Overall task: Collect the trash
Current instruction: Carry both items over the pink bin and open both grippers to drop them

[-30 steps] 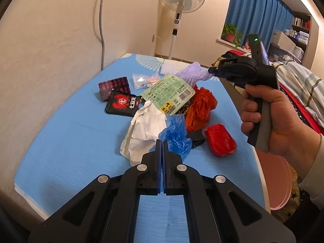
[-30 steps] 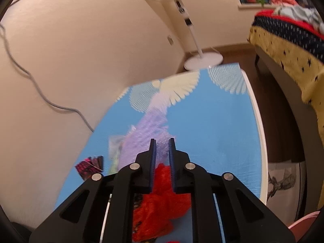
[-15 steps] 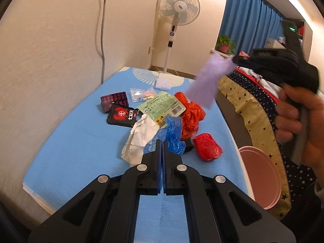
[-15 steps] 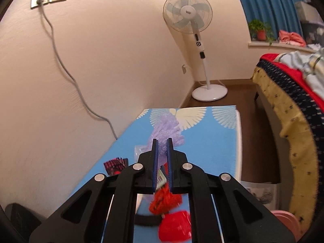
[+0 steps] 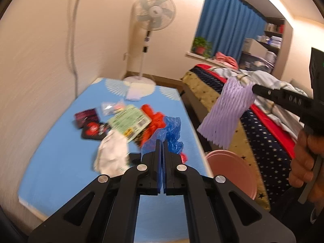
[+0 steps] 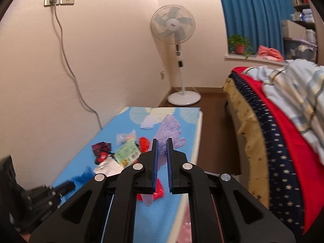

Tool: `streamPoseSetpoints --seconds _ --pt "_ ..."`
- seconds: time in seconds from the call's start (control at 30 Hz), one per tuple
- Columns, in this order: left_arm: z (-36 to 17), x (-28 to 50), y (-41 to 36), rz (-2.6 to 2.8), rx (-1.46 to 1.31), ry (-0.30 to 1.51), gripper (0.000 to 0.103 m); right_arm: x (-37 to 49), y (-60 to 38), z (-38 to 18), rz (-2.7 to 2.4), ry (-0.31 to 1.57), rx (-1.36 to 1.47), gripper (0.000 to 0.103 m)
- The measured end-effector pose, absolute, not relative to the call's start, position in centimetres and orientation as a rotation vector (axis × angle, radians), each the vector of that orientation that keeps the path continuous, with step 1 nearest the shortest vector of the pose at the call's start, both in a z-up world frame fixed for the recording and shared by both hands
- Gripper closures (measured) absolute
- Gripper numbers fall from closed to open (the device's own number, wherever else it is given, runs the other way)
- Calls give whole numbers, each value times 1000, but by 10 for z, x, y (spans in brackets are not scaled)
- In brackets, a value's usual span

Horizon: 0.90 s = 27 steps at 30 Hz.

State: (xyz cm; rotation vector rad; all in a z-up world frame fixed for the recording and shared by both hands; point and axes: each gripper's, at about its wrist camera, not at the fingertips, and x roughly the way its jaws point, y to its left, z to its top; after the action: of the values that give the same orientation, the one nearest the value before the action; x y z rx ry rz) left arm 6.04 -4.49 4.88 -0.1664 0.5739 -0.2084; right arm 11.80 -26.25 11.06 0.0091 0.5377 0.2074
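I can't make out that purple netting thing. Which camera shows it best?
The left wrist view: the purple foam net hangs whole from the right gripper. The right wrist view shows only part of it, behind the fingers.

Left claw point(image 5: 161, 144) matte black, silver screws, blue pads; right claw point(image 6: 161, 148) same, green indicator light

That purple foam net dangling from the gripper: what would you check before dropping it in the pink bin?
1. Right gripper shut on the purple foam net: ok.
2. Net clear of the table: ok, it hangs in the air.
3. Net directly over the pink bin: not ok, it hangs beyond the bin's far rim.
4. Bin mouth open: ok.
5. Left gripper shut on the blue plastic bag: ok.
6. Room left inside the bin: cannot tell.
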Motion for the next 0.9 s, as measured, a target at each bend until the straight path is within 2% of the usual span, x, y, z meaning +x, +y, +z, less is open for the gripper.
streamPoseSetpoints --seconds 0.37,0.9 --pt "73 92 -125 -434 -55 529 102 88 -318 112 -5 500 -26 95" --pt "7 128 -189 -579 -29 582 102 94 -344 65 -219 567 -80 95"
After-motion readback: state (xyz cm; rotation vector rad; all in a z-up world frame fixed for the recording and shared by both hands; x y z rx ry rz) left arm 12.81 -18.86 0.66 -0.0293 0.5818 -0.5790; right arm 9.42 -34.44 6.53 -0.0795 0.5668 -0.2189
